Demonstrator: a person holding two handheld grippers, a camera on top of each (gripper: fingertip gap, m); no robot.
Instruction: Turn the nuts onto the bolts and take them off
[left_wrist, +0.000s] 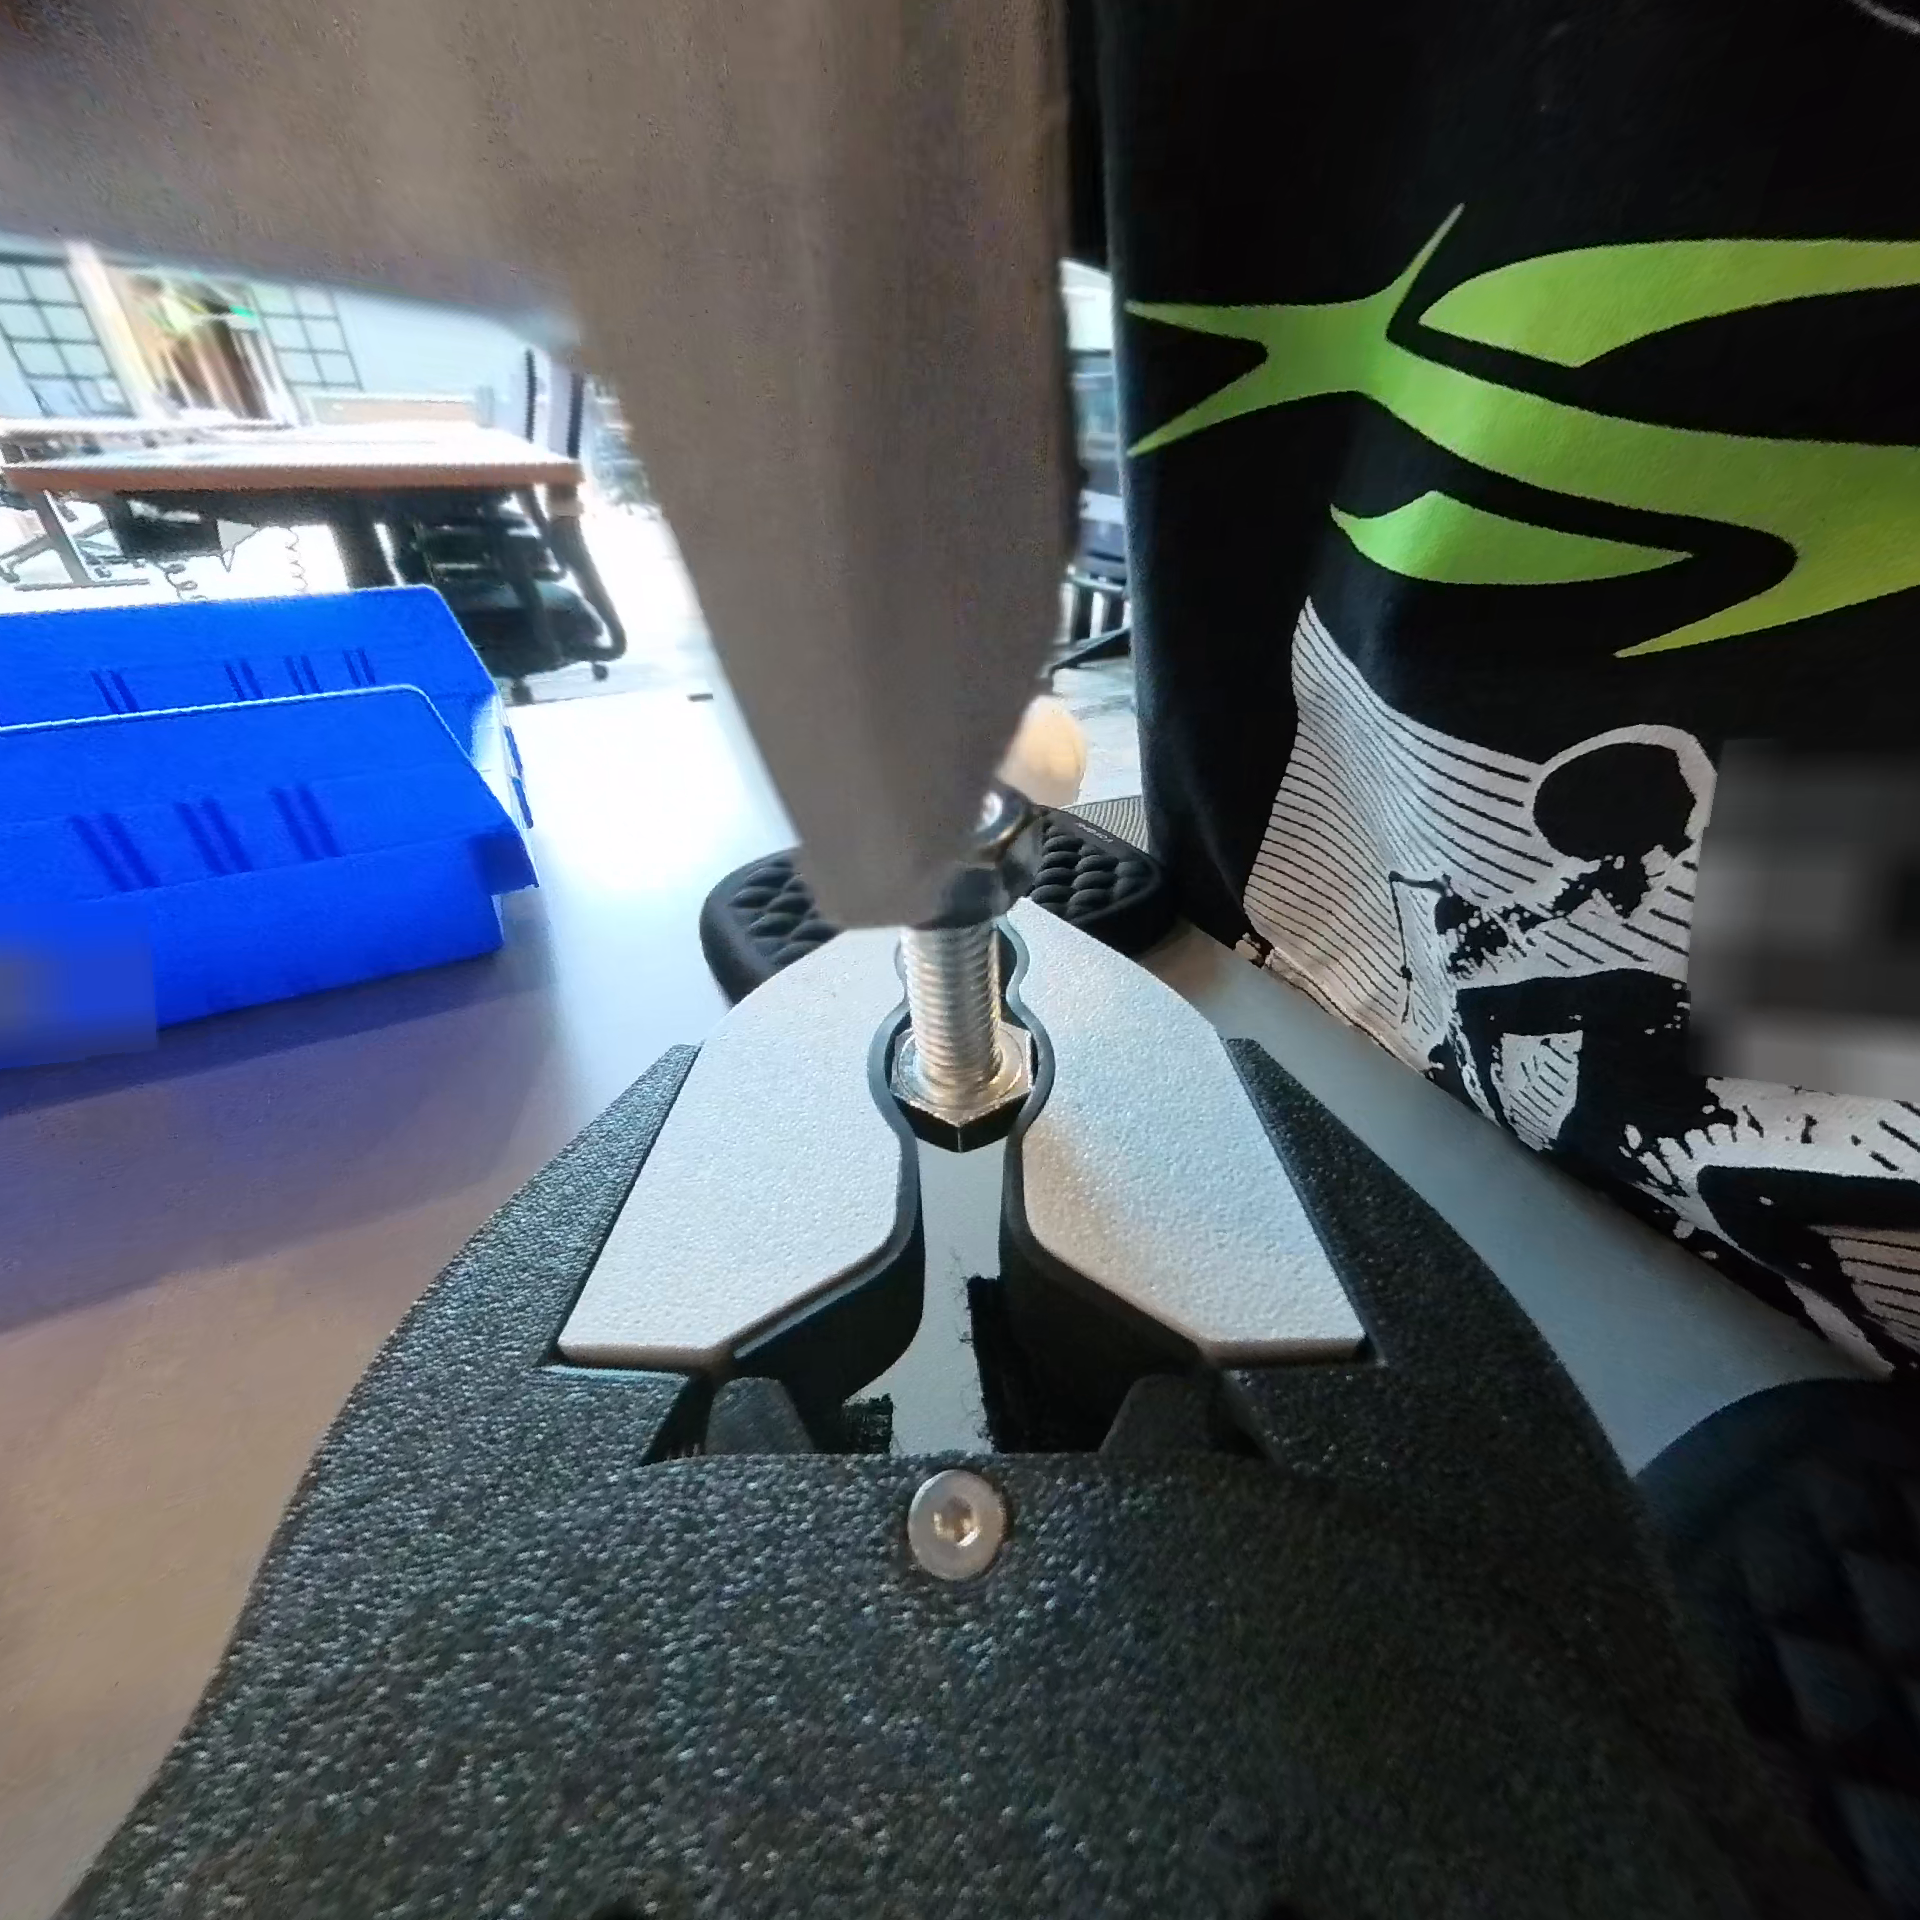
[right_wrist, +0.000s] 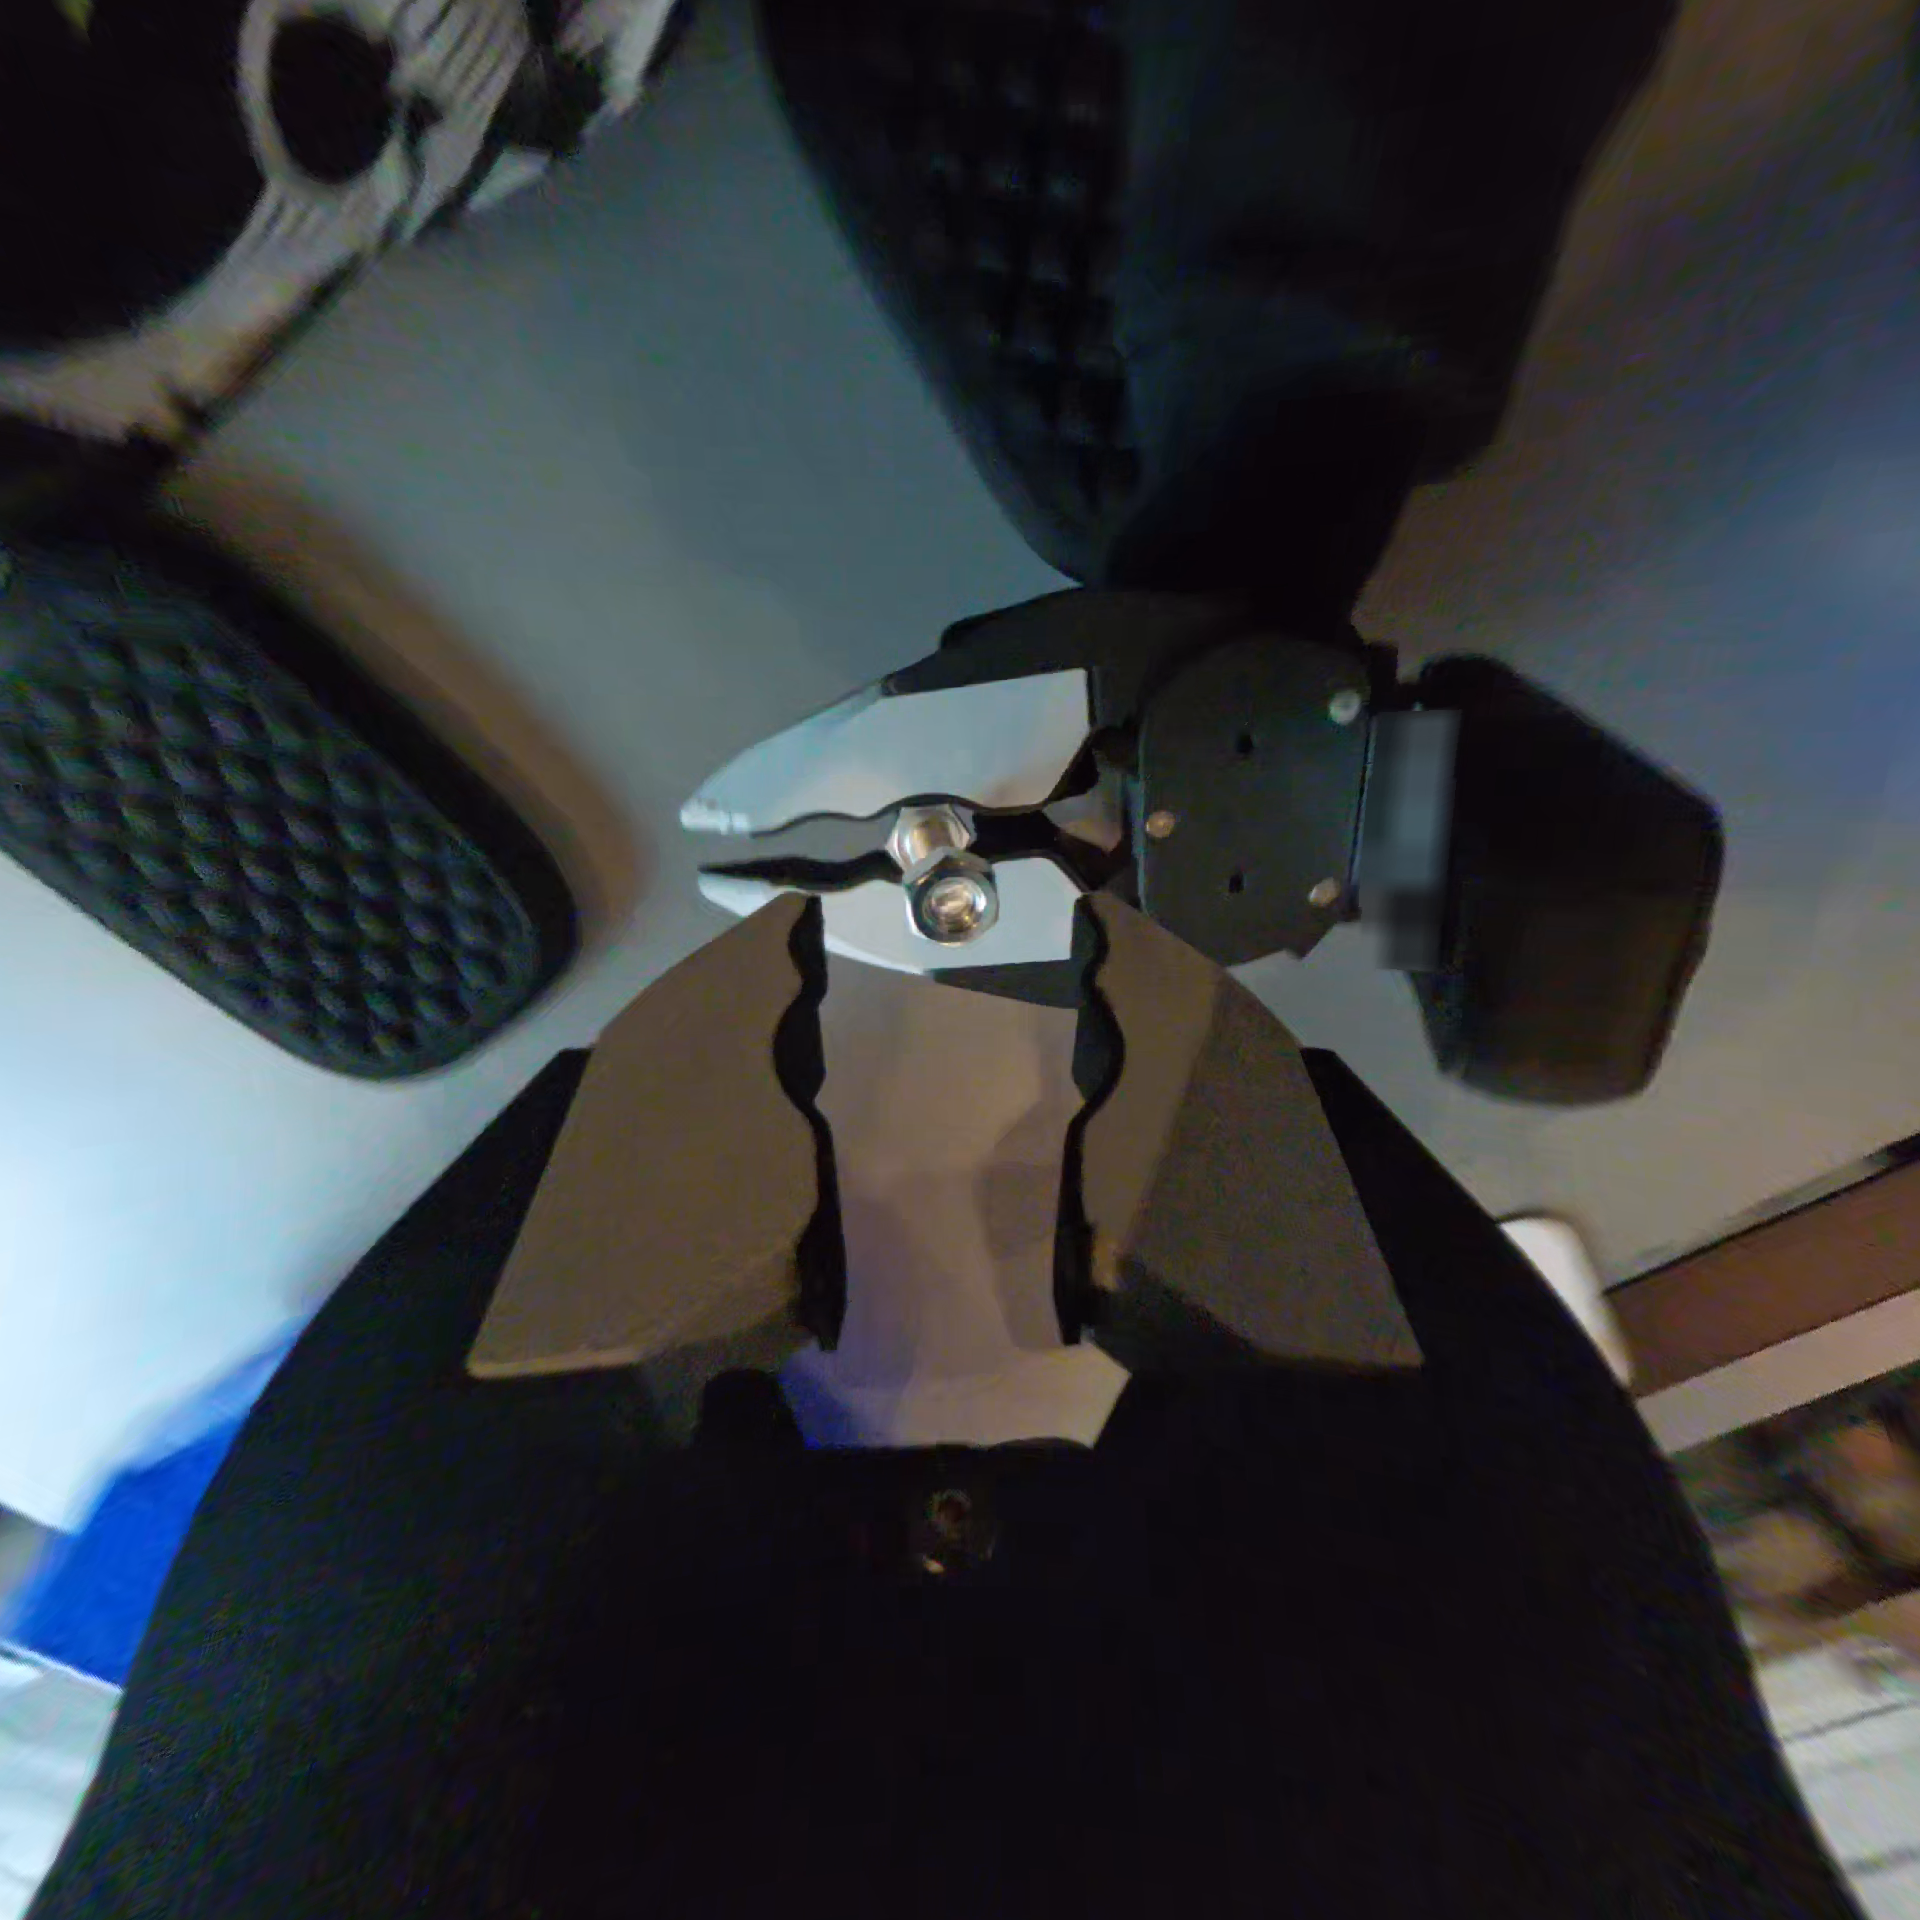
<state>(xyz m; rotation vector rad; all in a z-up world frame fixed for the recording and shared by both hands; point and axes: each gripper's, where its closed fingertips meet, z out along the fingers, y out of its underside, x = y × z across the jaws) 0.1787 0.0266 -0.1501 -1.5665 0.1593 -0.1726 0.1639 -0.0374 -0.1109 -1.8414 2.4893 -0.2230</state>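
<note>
Bolt (left_wrist: 948, 1003) is being clamped upright in left claw (left_wrist: 961, 1023); a nut (right_wrist: 951, 902) near its top; right claw (right_wrist: 948, 940) is being held open around it.

Right gripper (right_wrist: 951, 925), grey-faced fingers with wavy black pads, jaws parted and empty, points at the silver threaded bolt (right_wrist: 914, 836) clamped in the left gripper (right_wrist: 727, 847), a silver hex nut (right_wrist: 951, 902) sitting on the bolt's near end, between the right fingertips.
</note>
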